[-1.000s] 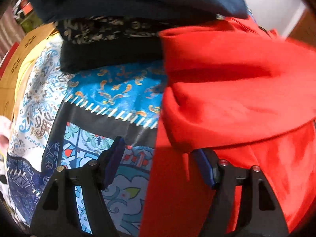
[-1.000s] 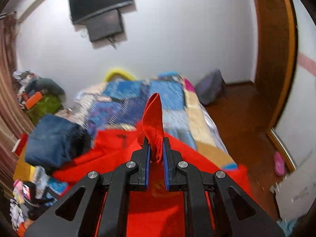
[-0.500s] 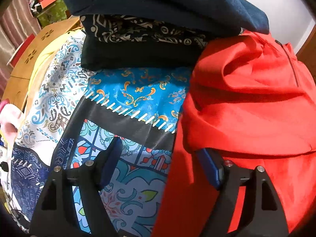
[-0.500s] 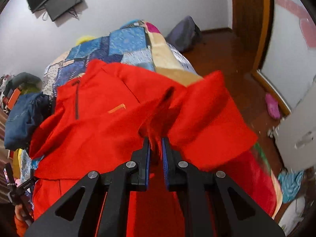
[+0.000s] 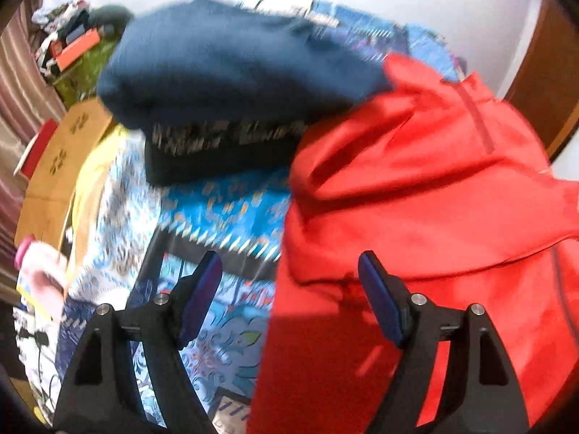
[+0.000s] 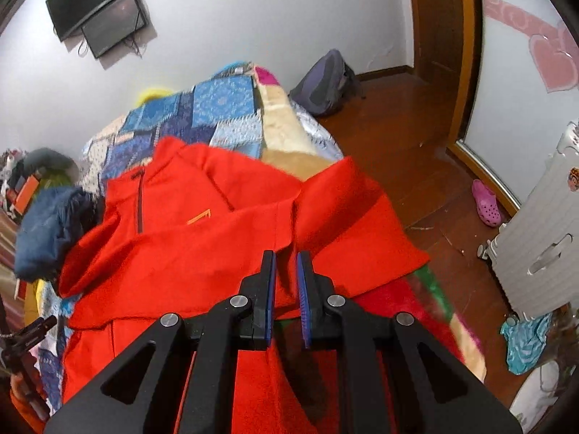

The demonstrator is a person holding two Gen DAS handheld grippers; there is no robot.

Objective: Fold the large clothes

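Note:
A large red fleece pullover point(image 6: 217, 253) with a dark zip and an orange chest mark lies on the patterned bed, both sleeves folded in over its front. It also shows in the left wrist view point(image 5: 416, 199). My right gripper point(image 6: 286, 275) hangs just above the folded right sleeve point(image 6: 347, 224), its jaws a narrow gap apart with nothing between them. My left gripper point(image 5: 289, 289) is wide open and empty above the pullover's left edge, where it meets the bedcover.
A stack of folded clothes, navy point(image 5: 224, 61) on top of black patterned point(image 5: 217, 152), sits on the blue patchwork bedcover point(image 5: 217, 209) beside the pullover. A backpack point(image 6: 322, 79), a pink shoe point(image 6: 486, 206) and a white cabinet point(image 6: 542, 235) stand on the wooden floor to the right.
My right gripper has let go of the red sleeve, which now lies folded across the pullover, and drawn back a little. My left gripper has tilted up, still open.

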